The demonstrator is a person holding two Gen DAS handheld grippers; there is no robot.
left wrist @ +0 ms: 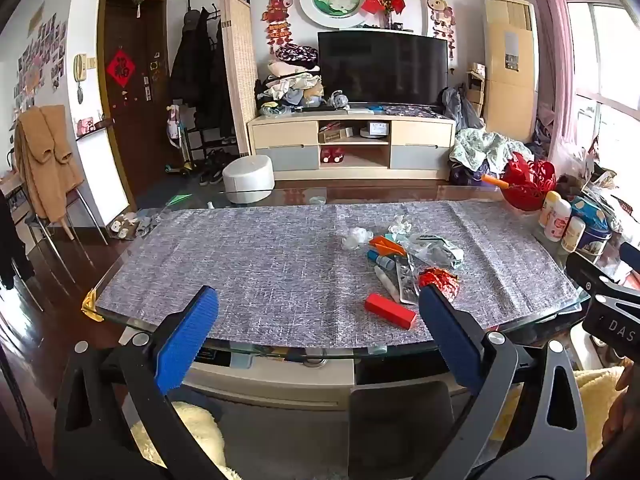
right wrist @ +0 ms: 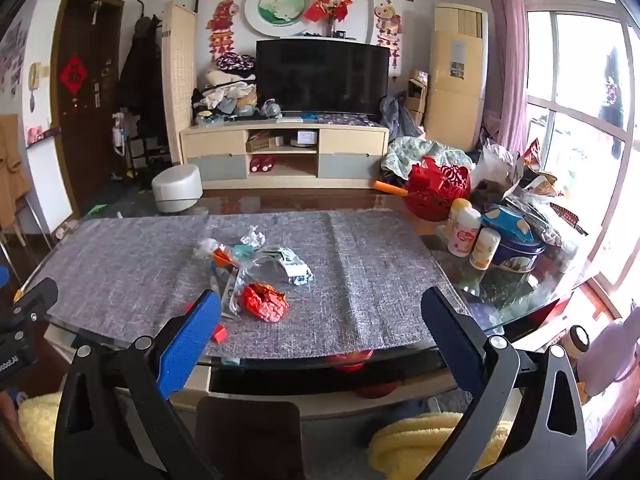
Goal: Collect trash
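A heap of trash lies on the grey cloth [left wrist: 256, 264] of the glass table: a crumpled red foil wrapper [left wrist: 440, 280] [right wrist: 265, 301], a red box [left wrist: 390, 311], clear plastic and printed wrappers [left wrist: 434, 251] [right wrist: 294, 266], white crumpled paper [left wrist: 400, 225] [right wrist: 254, 236], an orange scrap [left wrist: 385, 245] and small tubes [left wrist: 382, 262]. My left gripper [left wrist: 316, 330] hangs open over the table's near edge, left of the heap, with nothing between its blue pads. My right gripper [right wrist: 320, 334] is open too, near the front edge, the red wrapper just beyond its left finger [right wrist: 190, 346].
A red cut-out basket [right wrist: 438, 190], several white bottles [right wrist: 464, 232] and a blue tin [right wrist: 516, 256] crowd the table's right end among bags. Dark chair backs [left wrist: 400, 424] stand at the near edge. A TV cabinet [left wrist: 352, 144] and white stool [left wrist: 248, 180] are beyond.
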